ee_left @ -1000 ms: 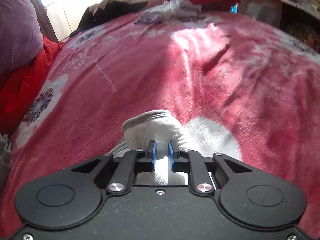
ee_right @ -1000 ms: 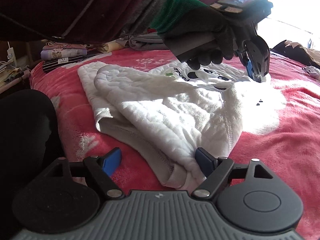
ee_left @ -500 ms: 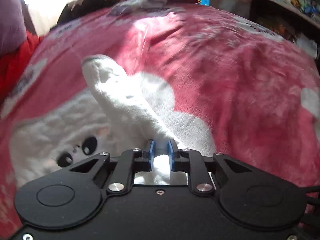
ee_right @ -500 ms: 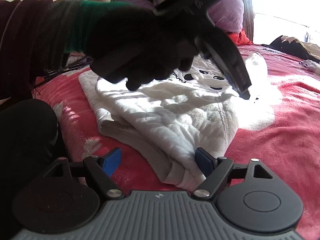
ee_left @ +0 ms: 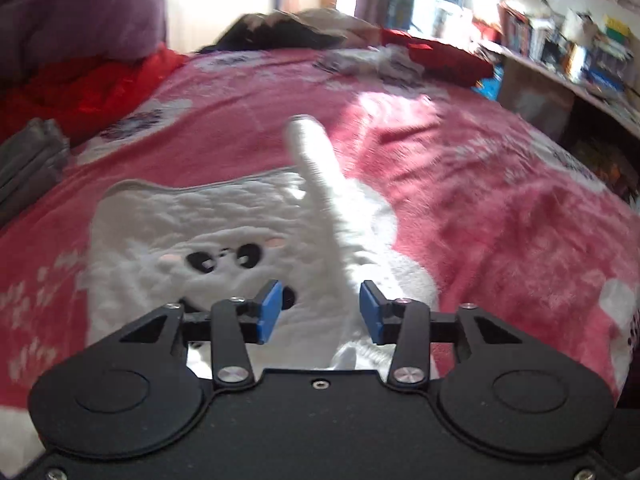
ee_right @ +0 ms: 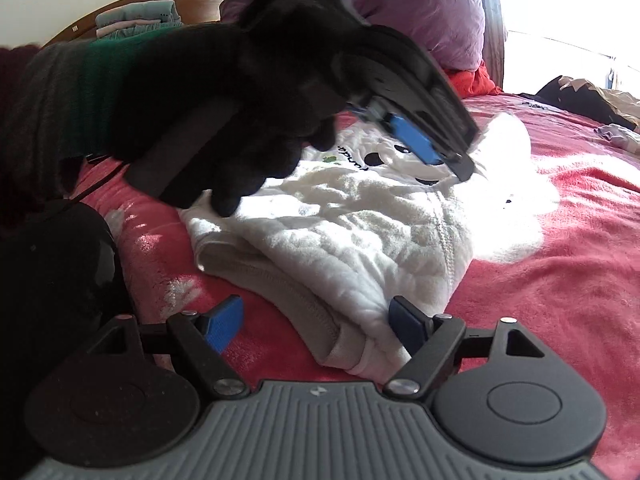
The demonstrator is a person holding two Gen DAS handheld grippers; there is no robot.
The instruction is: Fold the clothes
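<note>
The white sweater [ee_left: 224, 248] is lying on the pink blanket [ee_left: 500, 208], partly folded, its panda face showing. The left gripper [ee_left: 320, 310] is hovering over the sweater's middle; its jaws have just been opening, and the sleeve [ee_left: 320, 184] is running up between them with no pad pressing it. In the right wrist view the gloved hand [ee_right: 224, 120] is carrying that tool above the chest. The right gripper [ee_right: 316, 324] is sitting wide at the near edge, its jaws straddling the folded hem [ee_right: 312, 312] without gripping. The risk is likely the freed sleeve: it is looking slack and could be sliding off toward the blanket, spoiling the fold. The thick hem could also be springing open if left unpinned.
</note>
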